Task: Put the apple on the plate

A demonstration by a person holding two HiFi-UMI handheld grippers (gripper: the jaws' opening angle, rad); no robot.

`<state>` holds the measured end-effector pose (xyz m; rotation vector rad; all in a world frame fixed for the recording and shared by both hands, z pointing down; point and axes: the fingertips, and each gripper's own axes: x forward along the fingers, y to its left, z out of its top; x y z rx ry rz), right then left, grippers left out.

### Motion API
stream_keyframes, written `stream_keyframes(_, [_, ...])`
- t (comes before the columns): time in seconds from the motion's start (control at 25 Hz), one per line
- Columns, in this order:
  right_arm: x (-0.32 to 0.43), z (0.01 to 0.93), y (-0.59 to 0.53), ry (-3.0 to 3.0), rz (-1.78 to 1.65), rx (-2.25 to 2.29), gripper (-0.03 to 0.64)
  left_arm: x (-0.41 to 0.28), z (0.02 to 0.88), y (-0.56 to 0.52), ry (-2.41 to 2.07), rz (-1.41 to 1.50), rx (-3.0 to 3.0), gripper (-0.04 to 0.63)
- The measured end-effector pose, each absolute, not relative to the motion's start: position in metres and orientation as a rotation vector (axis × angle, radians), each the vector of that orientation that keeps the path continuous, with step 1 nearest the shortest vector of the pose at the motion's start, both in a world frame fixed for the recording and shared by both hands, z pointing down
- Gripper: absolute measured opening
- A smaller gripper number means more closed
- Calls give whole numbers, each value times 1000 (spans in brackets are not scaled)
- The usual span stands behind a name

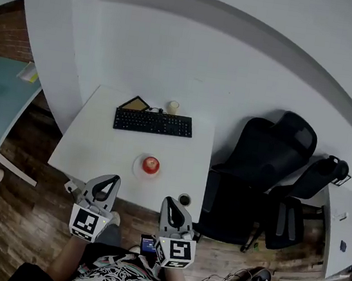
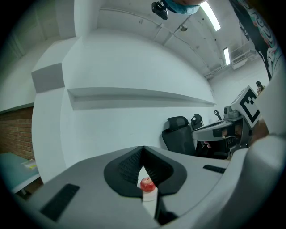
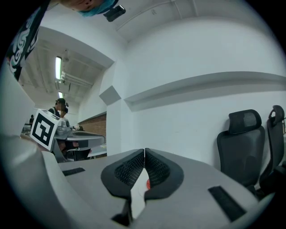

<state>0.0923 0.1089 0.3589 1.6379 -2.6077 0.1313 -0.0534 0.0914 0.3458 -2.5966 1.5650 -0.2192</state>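
Head view, nearest first: both tools sit low in the frame, short of the table [image 1: 94, 148]. The left tool [image 1: 112, 181] and right tool [image 1: 168, 204] each turn a marker cube [image 1: 88, 223] up toward me. Each tool's own view shows its jaws pressed together at the tips, with nothing gripped.

A small dark round thing [image 1: 184, 199] sits at the table's front edge. Just past it, the apple [image 1: 151, 164] rests on the plate [image 1: 138, 168], near that edge and roughly between the lines of the two tools.

Left gripper view catches the whole apple through the gap below the closed tips, with the plate a pale strip under it. Right gripper view gives me only a red sliver of it. Each gripper view also shows the other tool's cube off to one side.

Only the head view shows what lies farther back: a black keyboard [image 1: 153, 122], then a pale cup [image 1: 173, 107] and a flat brown item [image 1: 135, 103]. Black office chairs [image 1: 263, 165] stand to the right.

As for writing, I can read only the black-and-white square patterns on the cubes. The keyboard legends are too small to make out.
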Motion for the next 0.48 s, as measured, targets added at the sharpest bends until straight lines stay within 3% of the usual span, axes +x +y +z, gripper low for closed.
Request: stream_keyframes(0.48, [86, 358, 108, -2604, 111, 1626, 32, -69, 350, 99, 1613, -277, -2581, 15])
